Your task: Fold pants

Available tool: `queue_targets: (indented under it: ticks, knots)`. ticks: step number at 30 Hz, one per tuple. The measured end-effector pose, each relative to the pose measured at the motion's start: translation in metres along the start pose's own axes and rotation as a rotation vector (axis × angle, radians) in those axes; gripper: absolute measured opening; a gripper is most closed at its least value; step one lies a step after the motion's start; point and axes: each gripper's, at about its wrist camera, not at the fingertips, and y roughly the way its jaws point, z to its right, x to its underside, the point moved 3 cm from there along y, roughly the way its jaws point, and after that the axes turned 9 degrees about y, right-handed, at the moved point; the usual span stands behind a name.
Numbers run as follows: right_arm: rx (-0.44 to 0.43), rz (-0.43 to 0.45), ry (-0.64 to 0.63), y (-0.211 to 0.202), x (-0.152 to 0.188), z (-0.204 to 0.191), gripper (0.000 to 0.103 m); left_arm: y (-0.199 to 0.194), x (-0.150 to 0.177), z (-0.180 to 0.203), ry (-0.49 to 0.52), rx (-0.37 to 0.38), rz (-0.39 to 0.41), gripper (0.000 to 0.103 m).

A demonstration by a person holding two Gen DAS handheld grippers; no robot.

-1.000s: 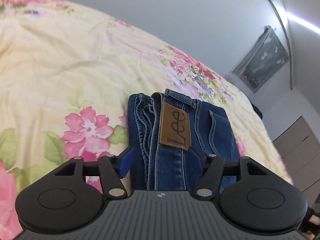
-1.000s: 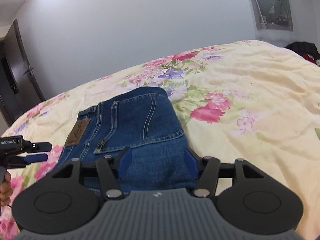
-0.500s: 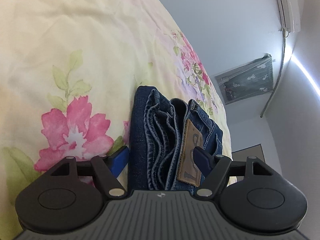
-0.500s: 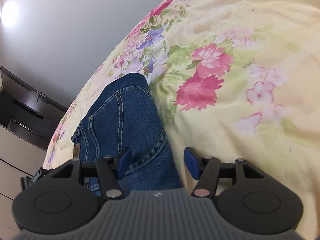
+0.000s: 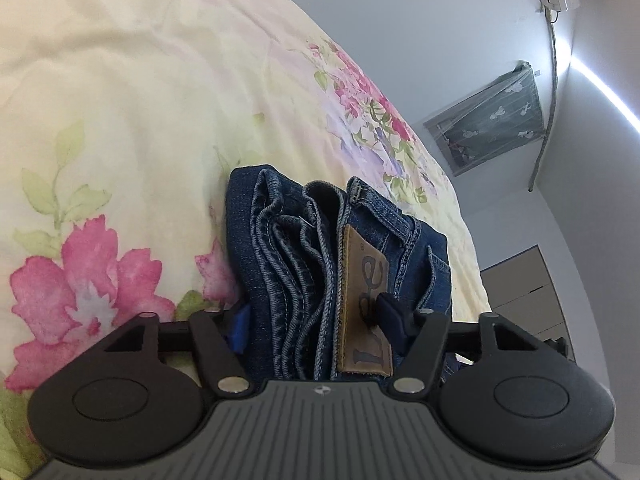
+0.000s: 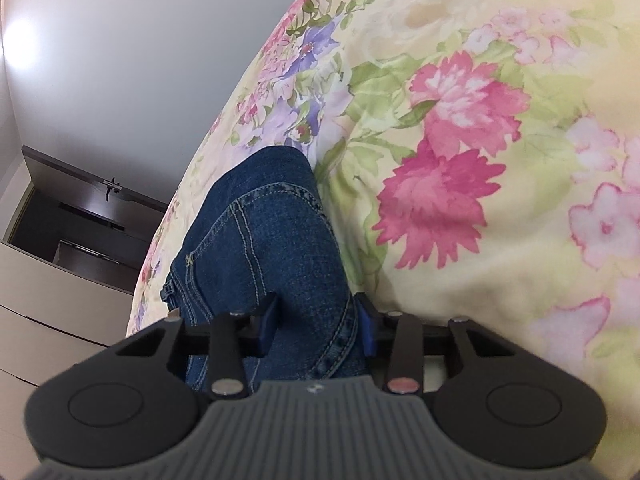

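The folded jeans (image 5: 304, 264) lie on the bed (image 5: 120, 120), on its floral cover. The left gripper (image 5: 310, 320) straddles the stacked edge at the waistband — jaws closing, one blue pad pressed against the leather patch (image 5: 362, 300), the other touching the outer fold. The right gripper (image 6: 316, 322) straddles the opposite folded edge — jaws closing, both pads against denim.

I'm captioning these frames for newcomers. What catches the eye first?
The folded blue denim jeans with the brown leather brand patch, stacked on the cream floral bedspread. Both grippers straddle the stack, closing: the left gripper at the patch end, the right gripper on the smooth fold.
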Motion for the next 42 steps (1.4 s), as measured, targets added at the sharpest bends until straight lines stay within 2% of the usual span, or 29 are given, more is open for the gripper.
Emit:
queue_targets:
  ticks: [4, 7, 16, 25, 30, 35, 42]
  knots:
    - [0.007, 0.017, -0.053, -0.007, 0.002, -0.019, 0.023, -0.013, 0.0, 0.014, 0.051, -0.055, 0.019, 0.042]
    - [0.024, 0.027, -0.081, -0.014, 0.004, -0.035, 0.019, -0.023, -0.002, 0.024, 0.074, -0.07, 0.03, 0.036]
    - [0.016, 0.033, -0.152, -0.043, 0.026, -0.089, 0.017, -0.072, -0.014, 0.055, 0.119, -0.104, 0.049, 0.034]
    - [-0.073, 0.0, -0.215, -0.051, 0.084, -0.17, 0.017, -0.178, -0.033, 0.078, 0.168, -0.183, 0.073, 0.034]
    - [-0.138, -0.022, -0.244, -0.033, 0.127, -0.218, 0.017, -0.244, -0.042, 0.071, 0.195, -0.256, 0.093, 0.034]
    - [-0.187, -0.062, -0.228, 0.006, 0.171, -0.253, 0.017, -0.294, -0.049, 0.046, 0.206, -0.331, 0.109, 0.034]
    - [-0.209, -0.108, -0.211, 0.076, 0.208, -0.273, 0.017, -0.322, -0.057, -0.018, 0.165, -0.368, 0.119, 0.034]
